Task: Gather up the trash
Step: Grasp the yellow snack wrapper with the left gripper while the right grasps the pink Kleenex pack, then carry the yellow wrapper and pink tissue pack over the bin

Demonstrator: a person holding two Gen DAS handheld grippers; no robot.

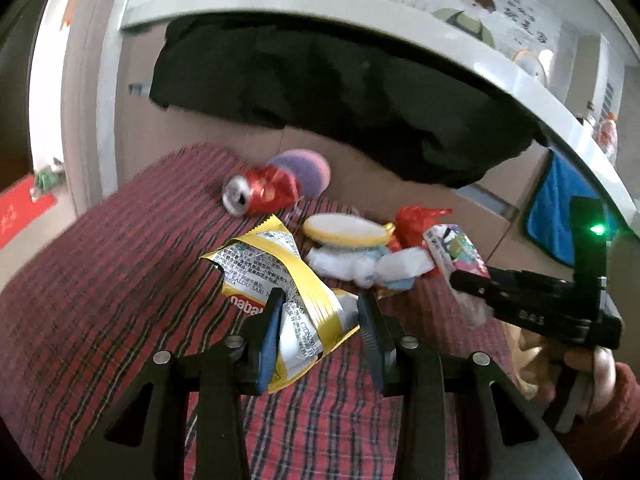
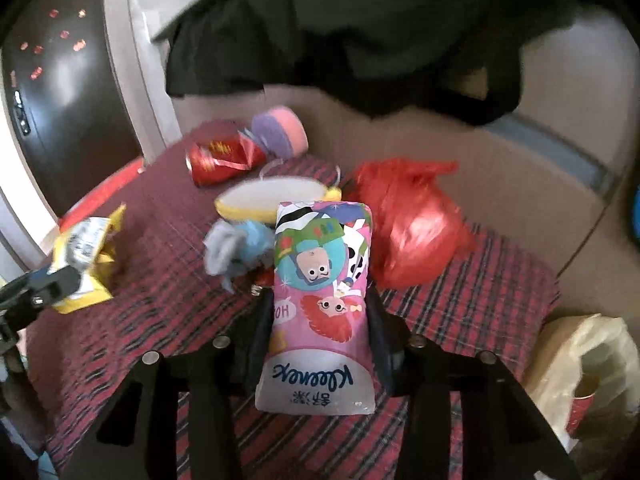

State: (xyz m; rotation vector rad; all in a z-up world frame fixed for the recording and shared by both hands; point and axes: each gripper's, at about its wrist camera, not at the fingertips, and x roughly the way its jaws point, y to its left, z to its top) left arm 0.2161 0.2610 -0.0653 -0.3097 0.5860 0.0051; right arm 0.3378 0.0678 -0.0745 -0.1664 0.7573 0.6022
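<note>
Left gripper point(image 1: 320, 312) half-closed on yellow wrapper point(image 1: 280, 276), wrapper slanting across jaws; right gripper point(image 2: 320, 320) clamps tissue pack point(image 2: 320, 292), long axis running straight out along fingers; remaining litter, can point(image 2: 224, 160) and red bag point(image 2: 412, 232), ahead of right jaws, right hand nearer

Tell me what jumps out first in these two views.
The pink cartoon tissue pack fills the middle of the right wrist view, upright between the right gripper fingers. In the left view, a crumpled yellow snack wrapper sits between the left gripper fingers. Behind both, on the red plaid cloth, lie a crushed red can and a red plastic bag.
</note>
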